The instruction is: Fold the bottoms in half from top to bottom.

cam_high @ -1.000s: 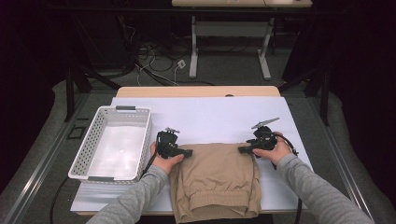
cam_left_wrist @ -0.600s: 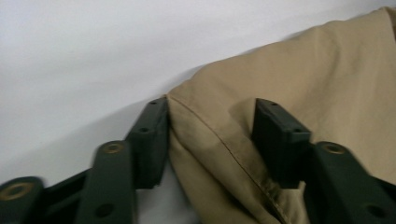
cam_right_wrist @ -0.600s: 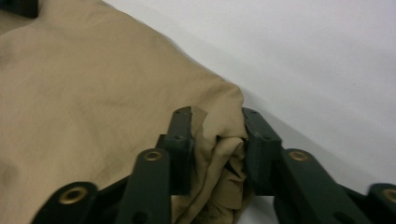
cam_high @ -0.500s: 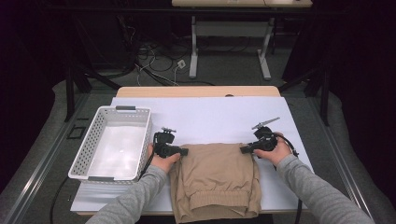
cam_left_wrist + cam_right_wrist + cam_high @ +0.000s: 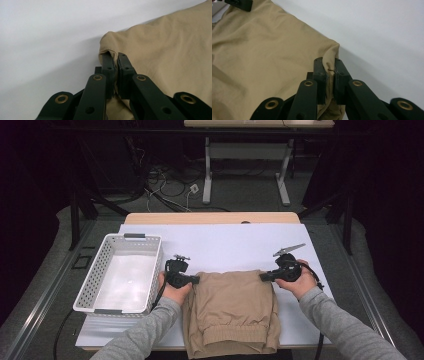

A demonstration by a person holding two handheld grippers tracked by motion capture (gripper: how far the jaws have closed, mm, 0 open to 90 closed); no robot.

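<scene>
White sheeting covers the table [image 5: 220,245], and one folded tan cotton garment [image 5: 232,312] lies at lower centre of the high view, its elastic hem toward the bottom edge and its long axis running top to bottom. Its far edge carries two corners, each taken by one of two grippers. Left gripper [image 5: 113,60] has just been closing and pinches the left corner; right gripper [image 5: 329,65] likewise has just been closing and clamps the right corner. One empty white perforated plastic basket [image 5: 92,280] sits left of the garment, nearer the left hand.
</scene>
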